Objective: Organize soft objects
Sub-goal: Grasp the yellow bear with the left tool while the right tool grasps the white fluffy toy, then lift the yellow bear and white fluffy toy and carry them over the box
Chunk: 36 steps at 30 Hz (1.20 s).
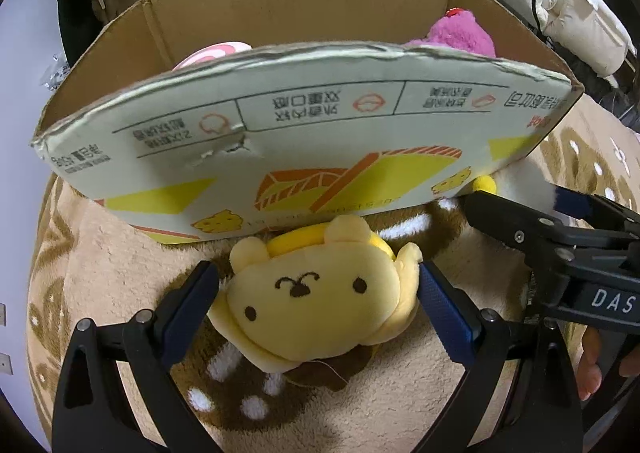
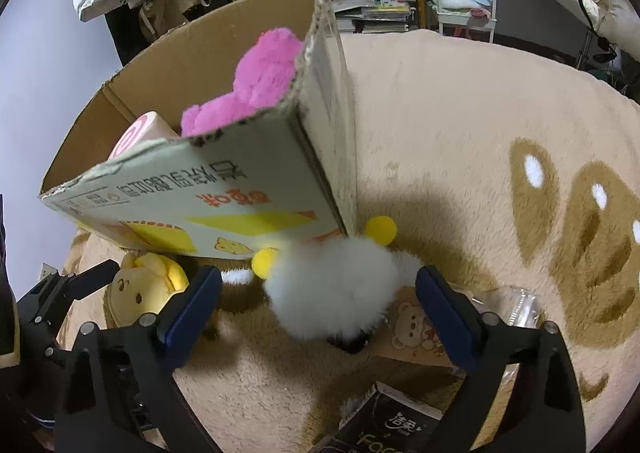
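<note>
A yellow bear plush (image 1: 316, 301) lies face up on the rug in front of a cardboard box (image 1: 304, 133). My left gripper (image 1: 316, 269) is open and straddles it; the right pad (image 1: 440, 305) brushes its ear, and a thin gap shows at the left pad. In the right wrist view, a white fluffy plush (image 2: 332, 289) with yellow pom-poms rests at the box's near corner (image 2: 320, 189). My right gripper (image 2: 318, 273) is open around it, with space on both sides. Inside the box sit a pink plush (image 2: 256, 85) and a pink-and-white swirl toy (image 2: 136, 137).
A beige rug with brown patches (image 2: 480, 133) covers the surface. A bear-print card with a clear packet (image 2: 416, 329) and a black tissue pack (image 2: 384, 421) lie near the right gripper. Shelves, jackets and a white cart crowd the background. A person's fingers (image 1: 588, 365) show at the right edge.
</note>
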{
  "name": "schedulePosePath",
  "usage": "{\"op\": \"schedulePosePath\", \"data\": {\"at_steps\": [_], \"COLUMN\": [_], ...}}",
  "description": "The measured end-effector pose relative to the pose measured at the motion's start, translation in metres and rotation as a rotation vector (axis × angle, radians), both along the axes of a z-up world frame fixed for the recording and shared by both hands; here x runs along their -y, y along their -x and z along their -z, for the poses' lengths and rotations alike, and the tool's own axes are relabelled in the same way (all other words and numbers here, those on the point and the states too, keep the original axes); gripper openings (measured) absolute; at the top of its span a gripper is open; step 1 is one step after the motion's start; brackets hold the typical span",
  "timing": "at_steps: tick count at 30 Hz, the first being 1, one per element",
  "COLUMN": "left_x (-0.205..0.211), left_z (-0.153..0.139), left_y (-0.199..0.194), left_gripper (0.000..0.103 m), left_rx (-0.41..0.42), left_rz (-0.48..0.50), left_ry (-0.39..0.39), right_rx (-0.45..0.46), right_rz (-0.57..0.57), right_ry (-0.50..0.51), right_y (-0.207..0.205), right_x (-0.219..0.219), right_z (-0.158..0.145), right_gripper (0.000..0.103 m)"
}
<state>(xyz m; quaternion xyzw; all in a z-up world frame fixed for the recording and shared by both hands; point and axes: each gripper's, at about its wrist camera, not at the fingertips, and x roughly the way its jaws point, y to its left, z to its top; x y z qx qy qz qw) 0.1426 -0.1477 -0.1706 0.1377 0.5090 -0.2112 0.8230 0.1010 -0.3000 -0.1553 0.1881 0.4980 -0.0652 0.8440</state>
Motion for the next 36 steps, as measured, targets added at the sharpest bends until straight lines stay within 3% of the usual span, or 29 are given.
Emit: {"op": "schedulePosePath", "data": {"at_steps": [10,17,26,28,36], "left_x": [0.013,0.018,0.010,0.009,0.001], "left_z": [0.011,0.013,0.020,0.021,0.017], "left_y": [0.000,-0.003,-0.006,-0.007,-0.007], "left_gripper": [0.097,0.097,0.096,0.096,0.084], "left_rx": [0.007,0.002,-0.008,-0.010,-0.034], "left_rz": [0.027,0.021,0.010,0.009,0.008], "left_ry": [-0.051,-0.046,-0.047,-0.044,-0.013], "right_rx": [-0.018,-0.040,-0.043,-0.042,-0.017], "right_rz": [-0.027,-0.051,-0.065,-0.069,-0.111], "right_ry": [0.028,0.056,0.089,0.086,0.084], "right_y": [-0.003,-0.004,-0.003,-0.002,0.006], "right_x": [-0.001,-0.007,-0.011,-0.011,-0.024], "right_z": [0.006,0.011,0.009,0.008,0.000], "right_gripper": [0.083,0.058,0.049,0.039,0.038]}}
